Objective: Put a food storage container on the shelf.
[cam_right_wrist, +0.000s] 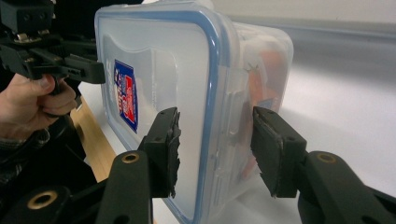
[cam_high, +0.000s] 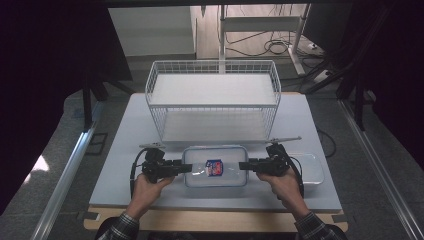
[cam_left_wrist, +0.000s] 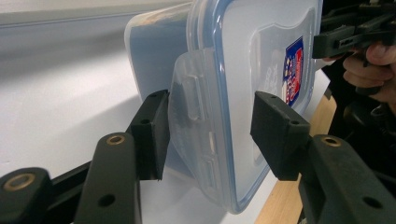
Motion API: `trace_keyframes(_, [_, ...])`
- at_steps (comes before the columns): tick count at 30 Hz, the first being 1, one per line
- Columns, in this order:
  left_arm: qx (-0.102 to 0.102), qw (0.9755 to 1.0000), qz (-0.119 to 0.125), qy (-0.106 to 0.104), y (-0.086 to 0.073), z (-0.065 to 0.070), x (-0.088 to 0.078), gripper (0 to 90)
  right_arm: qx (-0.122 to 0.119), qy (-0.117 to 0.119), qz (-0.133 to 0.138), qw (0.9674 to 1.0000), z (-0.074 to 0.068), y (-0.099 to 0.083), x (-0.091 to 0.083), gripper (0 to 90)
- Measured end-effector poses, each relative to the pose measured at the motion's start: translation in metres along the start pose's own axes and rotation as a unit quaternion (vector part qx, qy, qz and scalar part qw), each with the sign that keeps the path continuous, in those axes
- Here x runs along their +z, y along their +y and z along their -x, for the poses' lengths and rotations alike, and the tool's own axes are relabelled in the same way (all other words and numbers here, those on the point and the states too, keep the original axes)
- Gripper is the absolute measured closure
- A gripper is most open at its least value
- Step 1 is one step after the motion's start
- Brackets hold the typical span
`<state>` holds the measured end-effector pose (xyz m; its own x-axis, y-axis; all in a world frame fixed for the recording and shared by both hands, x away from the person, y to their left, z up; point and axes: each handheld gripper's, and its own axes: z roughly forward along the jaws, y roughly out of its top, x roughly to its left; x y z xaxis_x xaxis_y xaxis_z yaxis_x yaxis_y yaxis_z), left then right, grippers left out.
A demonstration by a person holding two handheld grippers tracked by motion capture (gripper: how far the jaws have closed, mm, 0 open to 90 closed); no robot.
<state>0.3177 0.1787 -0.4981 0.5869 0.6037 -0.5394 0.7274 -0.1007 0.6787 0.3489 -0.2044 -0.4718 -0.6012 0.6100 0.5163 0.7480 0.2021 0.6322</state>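
A clear plastic container (cam_high: 215,167) with a blue-rimmed lid and a red-and-blue label is held between both grippers near the table's front. My left gripper (cam_high: 189,168) is shut on its left end, one pad on the lid and the other against the latch flap (cam_left_wrist: 187,107). At the opposite end, my right gripper (cam_high: 242,166) is shut in the same way, with the lid edge (cam_right_wrist: 212,93) between its pads. Something orange (cam_right_wrist: 266,70) shows through the container's wall. Whether the container rests on the table I cannot tell.
A white wire basket (cam_high: 212,100) with an upper shelf stands just behind the container, its open side facing me. Another clear container (cam_high: 311,170) lies to the right of my right hand. The white tabletop (cam_high: 125,150) ends at a wooden front edge (cam_high: 215,220).
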Motion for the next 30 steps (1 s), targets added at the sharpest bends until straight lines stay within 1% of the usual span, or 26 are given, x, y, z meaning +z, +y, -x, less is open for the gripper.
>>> trace_keyframes(5, [0.007, 0.9999, 0.012, 0.004, 0.009, 0.006, -0.007, 48.7, -0.008, 0.003, 0.015, 0.9998, -0.004, 0.005, -0.004, 53.0])
trace_keyframes(10, [0.027, 0.9993, 0.023, 0.008, 0.020, 0.012, -0.018, 48.9, -0.027, 0.003, 0.032, 0.9991, -0.013, 0.014, -0.011, 53.1])
trace_keyframes(14, [0.038, 0.9987, 0.030, 0.012, 0.031, 0.017, -0.025, 48.9, -0.038, 0.003, 0.042, 0.9984, -0.018, 0.021, -0.015, 53.1])
trace_keyframes(20, [0.056, 0.9973, 0.044, 0.018, 0.051, 0.028, -0.037, 48.8, -0.054, 0.000, 0.061, 0.9967, -0.029, 0.037, -0.027, 53.1])
trace_keyframes(27, [0.069, 0.9954, 0.061, 0.025, 0.071, 0.038, -0.051, 48.7, -0.070, 0.000, 0.080, 0.9944, -0.041, 0.056, -0.038, 53.1])
trace_keyframes(29, [0.069, 0.9952, 0.064, 0.026, 0.076, 0.041, -0.054, 48.7, -0.072, 0.001, 0.082, 0.9940, -0.043, 0.060, -0.040, 53.1])
trace_keyframes(30, [0.074, 0.9947, 0.066, 0.027, 0.080, 0.041, -0.055, 48.7, -0.073, 0.001, 0.084, 0.9938, -0.044, 0.063, -0.041, 53.1])
